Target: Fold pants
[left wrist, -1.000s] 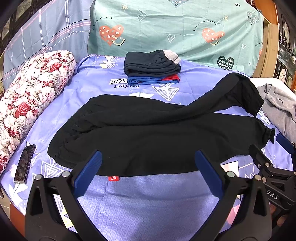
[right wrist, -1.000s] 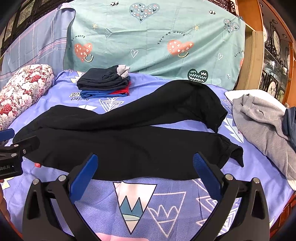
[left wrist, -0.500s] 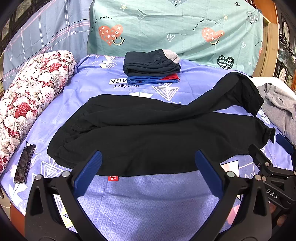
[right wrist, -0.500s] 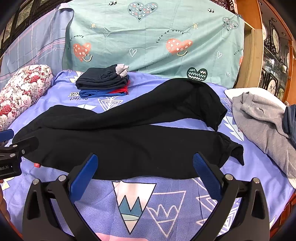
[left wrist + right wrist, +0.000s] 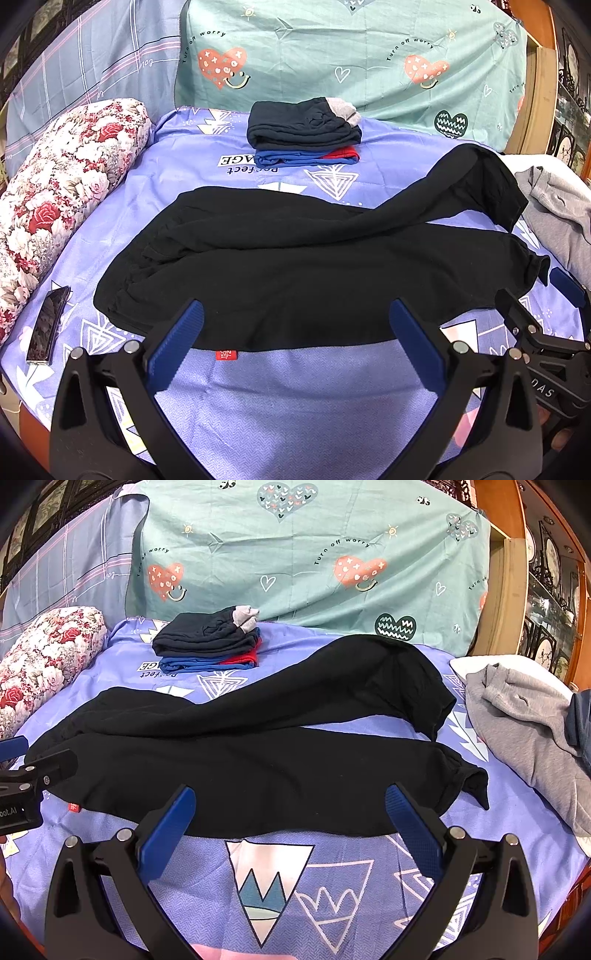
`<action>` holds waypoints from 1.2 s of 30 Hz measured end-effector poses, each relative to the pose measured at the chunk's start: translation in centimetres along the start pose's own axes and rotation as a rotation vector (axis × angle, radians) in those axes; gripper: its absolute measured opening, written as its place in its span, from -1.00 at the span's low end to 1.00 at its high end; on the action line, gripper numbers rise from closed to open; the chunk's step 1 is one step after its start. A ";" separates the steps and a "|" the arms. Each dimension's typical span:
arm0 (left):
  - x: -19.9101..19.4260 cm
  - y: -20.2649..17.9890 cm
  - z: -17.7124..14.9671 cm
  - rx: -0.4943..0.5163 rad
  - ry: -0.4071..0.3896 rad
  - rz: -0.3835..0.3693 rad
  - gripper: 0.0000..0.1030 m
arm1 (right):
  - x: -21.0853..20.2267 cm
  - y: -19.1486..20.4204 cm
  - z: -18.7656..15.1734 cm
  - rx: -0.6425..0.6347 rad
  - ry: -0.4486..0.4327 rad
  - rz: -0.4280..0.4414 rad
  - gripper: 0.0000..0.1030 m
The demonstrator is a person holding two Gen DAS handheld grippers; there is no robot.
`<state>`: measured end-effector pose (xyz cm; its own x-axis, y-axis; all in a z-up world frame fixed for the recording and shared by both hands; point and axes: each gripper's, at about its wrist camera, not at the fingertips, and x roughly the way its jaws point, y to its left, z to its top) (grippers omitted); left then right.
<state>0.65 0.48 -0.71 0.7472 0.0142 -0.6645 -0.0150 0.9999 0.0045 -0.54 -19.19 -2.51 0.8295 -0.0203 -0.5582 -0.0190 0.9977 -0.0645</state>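
Left tongs (image 5: 293, 343) spread wide, holding nothing, over black pants (image 5: 303, 273) waist edge; right tongs (image 5: 290, 821) likewise wide, empty, above lower leg.

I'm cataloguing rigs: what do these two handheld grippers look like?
Both alike: the left gripper and right gripper have matte black angular frames with triangular cut-outs, silver rivets, and two fingers faced with ribbed blue pads. White lettering marks each body. No cables visible.
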 end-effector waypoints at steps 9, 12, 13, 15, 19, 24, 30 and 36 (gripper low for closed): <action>0.1 0.1 0.0 0.000 0.000 -0.001 0.96 | 0.1 0.1 0.0 0.001 0.003 -0.001 0.97; 0.2 0.2 0.0 0.000 0.001 -0.002 0.96 | 0.1 0.1 0.0 0.001 0.004 -0.001 0.97; 0.2 0.2 0.0 0.000 0.001 -0.001 0.96 | 0.1 0.1 0.0 0.001 0.005 -0.001 0.97; 0.3 0.2 0.0 0.002 0.004 -0.003 0.96 | 0.1 0.0 0.0 0.003 0.005 -0.001 0.97; 0.6 0.2 0.2 0.016 0.003 0.001 0.96 | 0.4 0.0 0.1 0.003 0.011 -0.001 0.97; 1.6 3.1 2.2 0.035 0.015 -0.045 0.96 | 1.0 -0.7 0.5 0.002 0.032 -0.012 0.97; 5.4 11.0 6.1 0.056 0.051 0.092 0.96 | 1.9 -2.9 1.4 0.075 0.046 -0.044 0.97; 11.8 20.1 6.3 -0.005 0.238 0.236 0.95 | 4.0 -2.9 1.7 0.097 0.096 -0.041 0.97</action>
<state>13.38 20.83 -3.75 0.5465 0.2429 -0.8014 -0.1728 0.9691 0.1758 3.72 -22.07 -3.14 0.7712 -0.0623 -0.6335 0.0714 0.9974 -0.0111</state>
